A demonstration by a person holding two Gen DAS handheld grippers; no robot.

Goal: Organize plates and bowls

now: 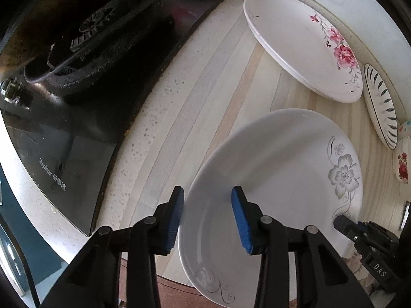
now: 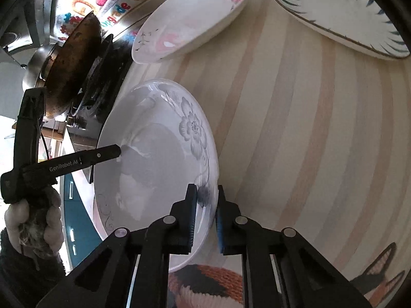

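The stove [image 1: 77,82] is sitting at the left of the left wrist view, black and glossy, with a dark pan [image 2: 72,66] resting on its burner, and its right edge is running just beside the striped mat [image 1: 205,107] that is covering the counter. The left gripper [image 1: 208,218] is hanging open, its blue pads [image 1: 176,220] standing well apart: one is lying outside the left rim of the grey-flower plate [image 1: 277,179] and the other over the plate's inside, neither visibly pressing on it. That plate is white and glossy, with a grey blossom and curling grey stems near its right rim and a small scroll at its near edge; it is lying at the near edge of the mat, its near rim reaching past the counter's front. The right gripper [image 2: 206,218] is biting on the plate's rim at the flower side, one pad above and one below the edge. Beyond it, a bare band of striped mat is lying open between this plate and the pink-flower plate [image 1: 303,48], which is sitting well apart towards the back. Further right, a plate with dark leaf strokes [image 1: 380,107] is lying close beside the pink-flower one, and two small patterned dishes [image 1: 403,161] are peeking in at the far right edge.
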